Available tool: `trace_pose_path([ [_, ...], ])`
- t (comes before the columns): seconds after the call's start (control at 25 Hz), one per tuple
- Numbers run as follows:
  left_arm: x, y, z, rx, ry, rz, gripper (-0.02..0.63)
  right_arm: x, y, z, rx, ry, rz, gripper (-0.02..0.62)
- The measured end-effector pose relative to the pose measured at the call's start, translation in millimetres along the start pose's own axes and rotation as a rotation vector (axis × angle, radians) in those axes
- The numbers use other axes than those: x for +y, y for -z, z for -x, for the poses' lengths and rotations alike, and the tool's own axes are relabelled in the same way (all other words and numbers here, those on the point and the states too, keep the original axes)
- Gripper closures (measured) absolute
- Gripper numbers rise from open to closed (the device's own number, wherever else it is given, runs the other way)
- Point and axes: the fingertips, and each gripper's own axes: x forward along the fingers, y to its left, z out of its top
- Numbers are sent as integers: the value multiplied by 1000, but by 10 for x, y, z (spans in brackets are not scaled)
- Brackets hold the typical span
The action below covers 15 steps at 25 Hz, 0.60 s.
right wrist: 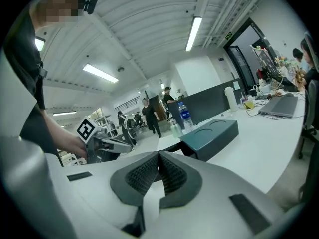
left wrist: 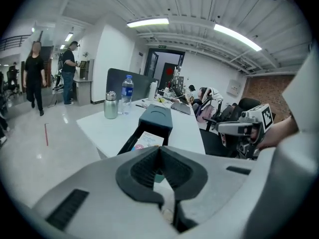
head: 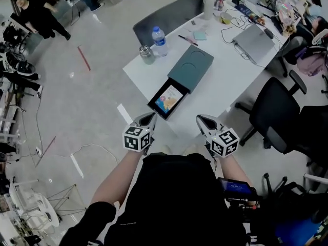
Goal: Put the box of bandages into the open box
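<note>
A teal box (head: 190, 67) lies on the white table (head: 220, 88) with its black drawer (head: 154, 106) pulled out toward me. In that drawer lies a colourful flat box of bandages (head: 168, 97), also seen as the bandage box (left wrist: 148, 140) in the left gripper view. My left gripper (head: 148, 118) hovers just off the table's near edge, shut with nothing in it. My right gripper (head: 201, 119) is level with it to the right, likewise shut and empty. The jaws of each meet in the gripper views, left gripper (left wrist: 159, 151) and right gripper (right wrist: 158, 158).
A water bottle (head: 159, 40) and a metal flask (head: 147, 54) stand at the table's far left corner. A laptop (head: 253, 40) and cables lie at the far right. A black office chair (head: 274, 109) stands right of the table. A person (head: 38, 12) walks far left.
</note>
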Motion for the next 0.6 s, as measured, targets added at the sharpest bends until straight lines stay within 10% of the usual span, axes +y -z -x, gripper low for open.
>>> trace_pose_path([
  [0.6, 167, 279, 834, -139, 138, 23, 598, 906, -9, -197, -9, 30, 80, 569],
])
